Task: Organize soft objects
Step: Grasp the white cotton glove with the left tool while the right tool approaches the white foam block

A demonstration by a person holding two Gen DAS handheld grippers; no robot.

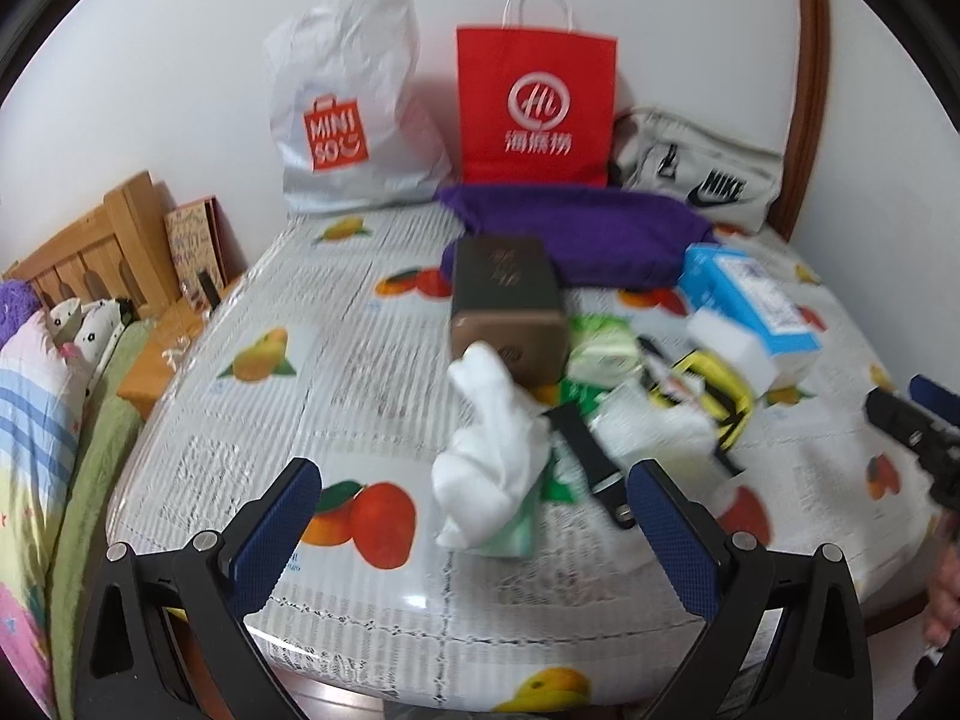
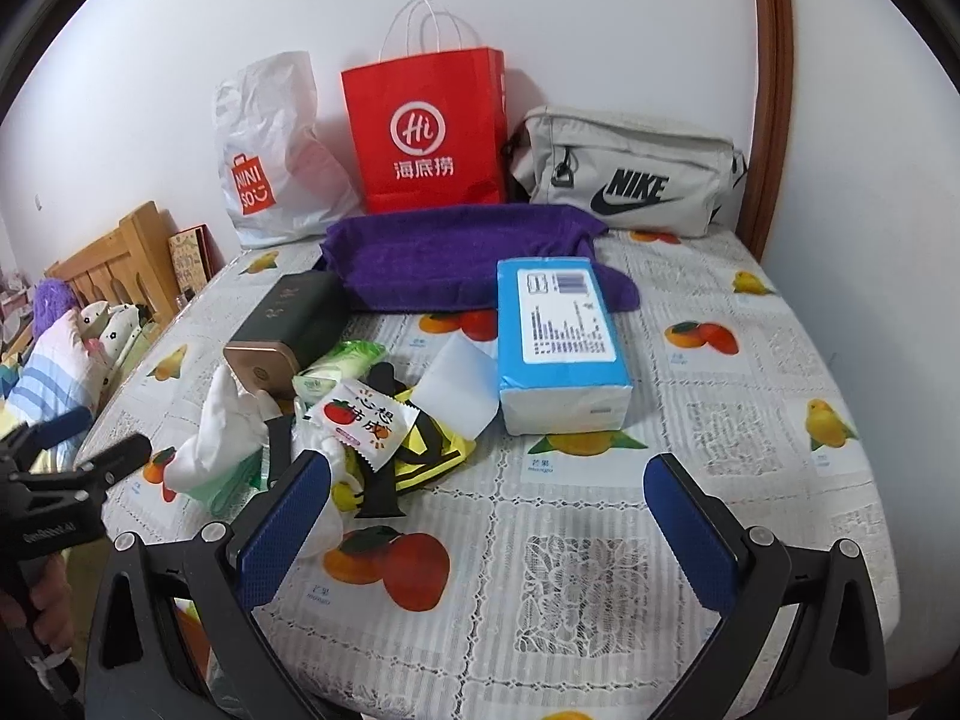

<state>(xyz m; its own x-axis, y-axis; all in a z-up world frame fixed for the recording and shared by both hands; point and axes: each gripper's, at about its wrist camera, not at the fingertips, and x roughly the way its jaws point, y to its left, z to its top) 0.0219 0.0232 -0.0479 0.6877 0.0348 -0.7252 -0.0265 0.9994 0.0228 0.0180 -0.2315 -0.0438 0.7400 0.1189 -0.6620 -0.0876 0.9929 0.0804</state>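
Observation:
A clutter of items lies mid-table: a white cloth [image 1: 486, 450] [image 2: 222, 432] draped over a green tissue pack [image 1: 510, 531], a dark box with a bronze end [image 1: 507, 300] [image 2: 288, 330], a blue tissue pack [image 1: 750, 300] [image 2: 558, 342], a yellow-and-black item [image 1: 714, 396] [image 2: 432, 456], a snack packet [image 2: 360, 420] and a purple towel [image 1: 588, 228] [image 2: 456, 252] behind. My left gripper [image 1: 474, 522] stands open just in front of the white cloth. My right gripper [image 2: 489, 516] is open too, with bare tablecloth between its fingers and the clutter by its left finger.
A white plastic bag [image 1: 342, 114] [image 2: 270, 150], a red paper bag [image 1: 534, 102] [image 2: 426, 126] and a grey pouch [image 1: 702, 168] [image 2: 630, 174] stand against the back wall. The round table [image 1: 372, 324] carries a fruit-print cover. A bed with pillows [image 1: 36, 372] lies left. A hand [image 2: 36, 594] holds the other gripper.

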